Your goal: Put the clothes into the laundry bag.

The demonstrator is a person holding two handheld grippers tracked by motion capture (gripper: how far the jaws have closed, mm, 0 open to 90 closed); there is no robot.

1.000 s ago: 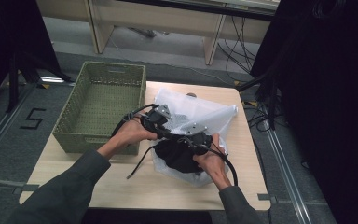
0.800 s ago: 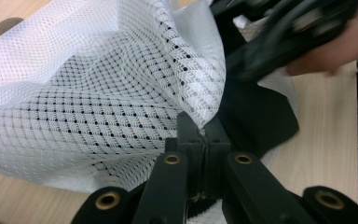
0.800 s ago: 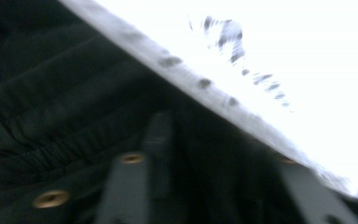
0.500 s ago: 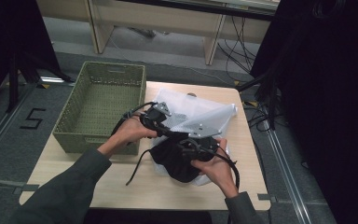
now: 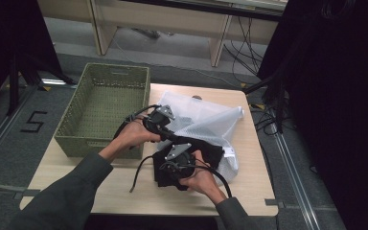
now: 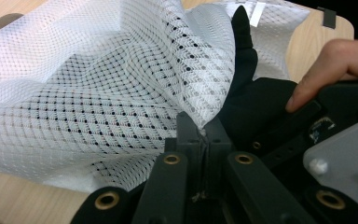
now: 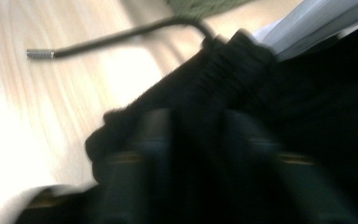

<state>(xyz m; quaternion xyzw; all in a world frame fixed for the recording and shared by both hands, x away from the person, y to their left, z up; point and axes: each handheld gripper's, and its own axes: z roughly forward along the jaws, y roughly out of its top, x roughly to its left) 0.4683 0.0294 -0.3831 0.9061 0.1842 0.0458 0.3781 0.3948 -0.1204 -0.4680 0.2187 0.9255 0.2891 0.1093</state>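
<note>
Grey-green sleeves (image 5: 67, 191), black claws with brass-looking screws (image 6: 171, 159), trailing black cables (image 5: 141, 170).

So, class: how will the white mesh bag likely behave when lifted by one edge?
The white mesh bag will probably be floppy: it drapes in folds from the left gripper. Likely light, since one pinch holds its edge up. It may snag; its open weave shows the black garment through.

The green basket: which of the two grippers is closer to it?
Left. The left gripper sits just beside the basket's right wall, pinching the white mesh bag. The right gripper works nearer the person, on the black cloth.
</note>
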